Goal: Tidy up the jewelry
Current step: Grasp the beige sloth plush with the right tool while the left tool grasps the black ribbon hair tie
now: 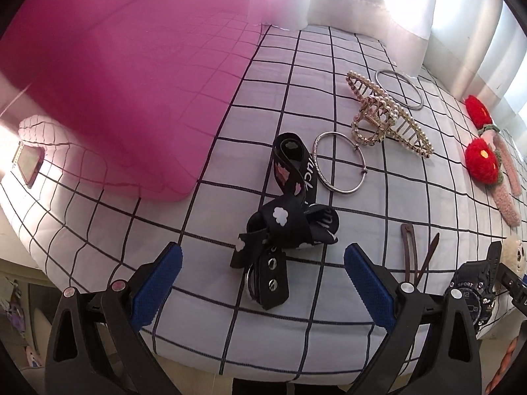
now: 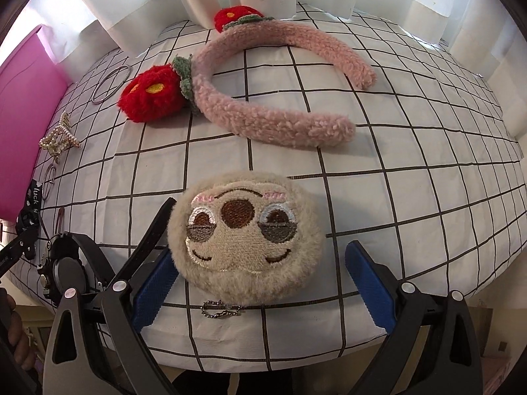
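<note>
My left tongs released, straddling black printed ribbon strap lower centre; right tongs released around beige plush face charm, near grid-cloth tabletop front edge.

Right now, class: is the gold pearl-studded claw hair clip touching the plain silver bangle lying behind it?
Cannot tell. In the left wrist view the pearl claw clip overlaps the plain silver bangle, hiding any gap; the right wrist view shows them too small.

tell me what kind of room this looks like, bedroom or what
Probably a bedroom or similar home room: the items lie on a soft grid-patterned sheet like bedding, white curtains hang behind it, and personal accessories such as a fluffy pink headband and a pearl hair claw are spread out.
</note>
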`<action>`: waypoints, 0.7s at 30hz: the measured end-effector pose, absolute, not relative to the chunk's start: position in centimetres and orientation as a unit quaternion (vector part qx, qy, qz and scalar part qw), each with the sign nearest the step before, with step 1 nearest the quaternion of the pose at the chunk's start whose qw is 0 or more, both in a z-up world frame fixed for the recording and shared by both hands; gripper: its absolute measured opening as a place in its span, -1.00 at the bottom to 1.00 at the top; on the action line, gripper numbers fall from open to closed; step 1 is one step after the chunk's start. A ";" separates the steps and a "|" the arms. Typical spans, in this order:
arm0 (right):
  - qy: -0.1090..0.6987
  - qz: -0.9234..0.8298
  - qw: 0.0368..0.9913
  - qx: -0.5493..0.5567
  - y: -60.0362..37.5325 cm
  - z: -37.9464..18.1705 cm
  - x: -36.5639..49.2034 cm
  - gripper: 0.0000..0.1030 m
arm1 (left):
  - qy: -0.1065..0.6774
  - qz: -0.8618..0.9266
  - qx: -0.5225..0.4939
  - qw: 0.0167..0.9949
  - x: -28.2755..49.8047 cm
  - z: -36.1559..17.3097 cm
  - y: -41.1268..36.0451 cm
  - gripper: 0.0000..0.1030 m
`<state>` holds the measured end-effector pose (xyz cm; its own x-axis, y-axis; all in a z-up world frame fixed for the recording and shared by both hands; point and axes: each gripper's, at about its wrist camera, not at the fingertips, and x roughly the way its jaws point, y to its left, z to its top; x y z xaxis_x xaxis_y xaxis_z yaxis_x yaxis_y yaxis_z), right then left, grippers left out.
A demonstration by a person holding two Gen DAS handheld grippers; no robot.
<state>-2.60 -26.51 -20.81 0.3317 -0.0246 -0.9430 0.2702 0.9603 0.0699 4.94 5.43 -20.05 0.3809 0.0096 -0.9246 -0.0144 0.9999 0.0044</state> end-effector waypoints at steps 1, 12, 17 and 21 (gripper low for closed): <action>0.571 -0.093 0.809 0.106 -26.5 -20.8 -2.6 0.83 | 0.558 0.006 -0.001 0.830 5.2 -20.3 5.3 0.88; 0.566 -0.109 0.814 0.077 -26.3 -21.2 -2.0 0.83 | 0.500 -0.005 0.004 0.866 5.5 -21.1 4.9 0.89; 0.557 -0.104 0.821 0.069 -26.1 -21.3 -2.0 0.83 | 0.494 -0.003 0.003 0.870 5.6 -21.2 5.1 0.89; 0.557 -0.102 0.822 0.069 -26.3 -21.2 -2.2 0.83 | 0.505 -0.004 0.002 0.863 5.6 -21.1 5.2 0.88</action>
<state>-2.21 -26.33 -21.18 0.3597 -0.0907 -0.9287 0.2437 0.9699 -0.0003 5.57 5.16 -21.08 0.4899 -0.0043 -0.8718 0.0088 1.0000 0.0000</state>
